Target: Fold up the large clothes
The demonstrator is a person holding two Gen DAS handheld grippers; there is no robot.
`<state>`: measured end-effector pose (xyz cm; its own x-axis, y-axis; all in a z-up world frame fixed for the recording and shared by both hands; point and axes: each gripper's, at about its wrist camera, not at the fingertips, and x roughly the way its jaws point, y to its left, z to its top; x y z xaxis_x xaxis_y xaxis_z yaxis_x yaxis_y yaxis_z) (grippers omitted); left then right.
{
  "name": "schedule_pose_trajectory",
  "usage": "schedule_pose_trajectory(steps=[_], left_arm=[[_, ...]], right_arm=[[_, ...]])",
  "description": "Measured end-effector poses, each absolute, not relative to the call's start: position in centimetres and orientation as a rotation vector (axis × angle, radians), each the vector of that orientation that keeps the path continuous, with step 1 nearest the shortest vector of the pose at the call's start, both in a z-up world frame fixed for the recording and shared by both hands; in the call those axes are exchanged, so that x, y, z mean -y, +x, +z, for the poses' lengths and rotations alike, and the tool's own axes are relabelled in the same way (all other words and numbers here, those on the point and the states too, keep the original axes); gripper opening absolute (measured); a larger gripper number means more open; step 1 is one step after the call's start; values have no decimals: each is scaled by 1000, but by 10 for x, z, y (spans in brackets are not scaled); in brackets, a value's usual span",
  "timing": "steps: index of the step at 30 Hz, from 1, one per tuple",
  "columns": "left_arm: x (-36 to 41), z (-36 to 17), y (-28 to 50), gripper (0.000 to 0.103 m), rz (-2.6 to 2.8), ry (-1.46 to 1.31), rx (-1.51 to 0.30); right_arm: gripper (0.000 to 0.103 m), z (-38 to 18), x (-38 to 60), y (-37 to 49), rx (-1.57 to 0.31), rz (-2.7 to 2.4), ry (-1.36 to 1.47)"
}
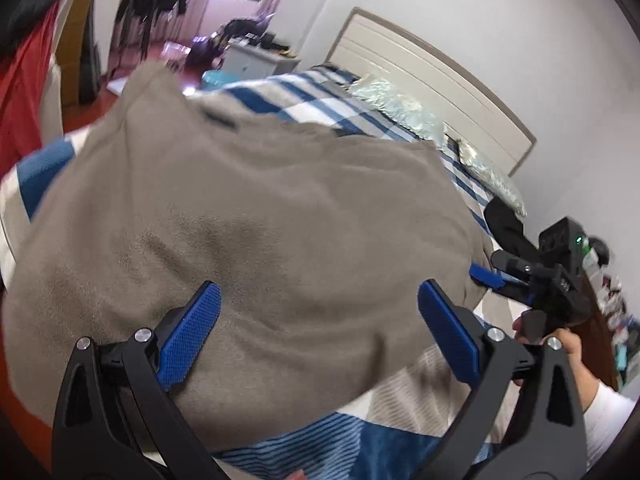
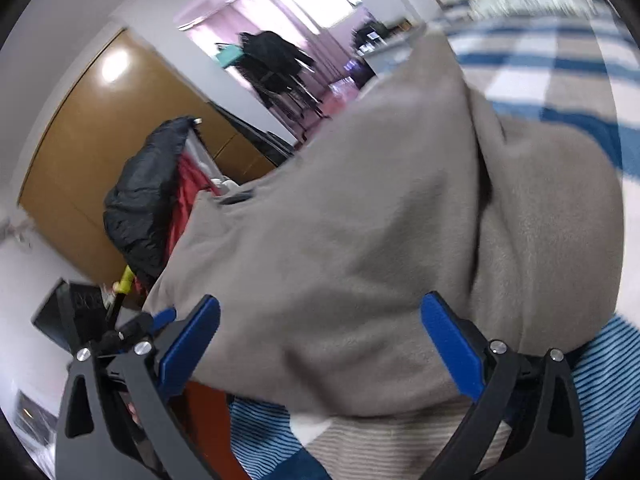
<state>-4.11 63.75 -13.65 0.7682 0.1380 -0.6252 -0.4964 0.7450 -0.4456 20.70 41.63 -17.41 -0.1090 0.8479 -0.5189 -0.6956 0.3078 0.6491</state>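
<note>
Grey-brown fleece, a large garment (image 1: pixel 248 216), lies bunched on the bed (image 1: pixel 332 108) over a blue, white and beige checked bedspread (image 1: pixel 360 440). The left gripper (image 1: pixel 318 334) hangs over its near edge with jaws spread wide and nothing pinched between them. The right gripper (image 2: pixel 320 344) is likewise spread wide above the garment's folded side, gripping nothing; in the left wrist view it shows at the right, held by a hand (image 1: pixel 560 354) in a white sleeve. Pale pillows (image 1: pixel 400 104) lie against the headboard (image 1: pixel 440 76).

Taupe garment (image 1: pixel 248 216), blue-and-white checked bedspread (image 1: pixel 320 100)
</note>
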Motion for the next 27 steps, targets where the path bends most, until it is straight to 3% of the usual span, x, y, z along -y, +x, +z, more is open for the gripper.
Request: schedule_pose_trajectory(steps=[6,10,16,22,27], left_arm=[[-652,-166,-34,96,354,-702,-654],[-632,-148,-33,96,409,-606,-654],[-576,-90,-66,96,470,-411,-586],[-523,-46,-111,96,479,-393,-545],[-477,-28,-141,96,554,-375,-505]], right_arm=[[99,-216,-448,222,-1187,1272,162],[99,-192,-443,199,-1094,1225,80],[99,-138,-345,128,-882,1272,6],[99,-118,-219,48,-731,1164,-128],[99,-95,-183,-1,-637,1091,-221]])
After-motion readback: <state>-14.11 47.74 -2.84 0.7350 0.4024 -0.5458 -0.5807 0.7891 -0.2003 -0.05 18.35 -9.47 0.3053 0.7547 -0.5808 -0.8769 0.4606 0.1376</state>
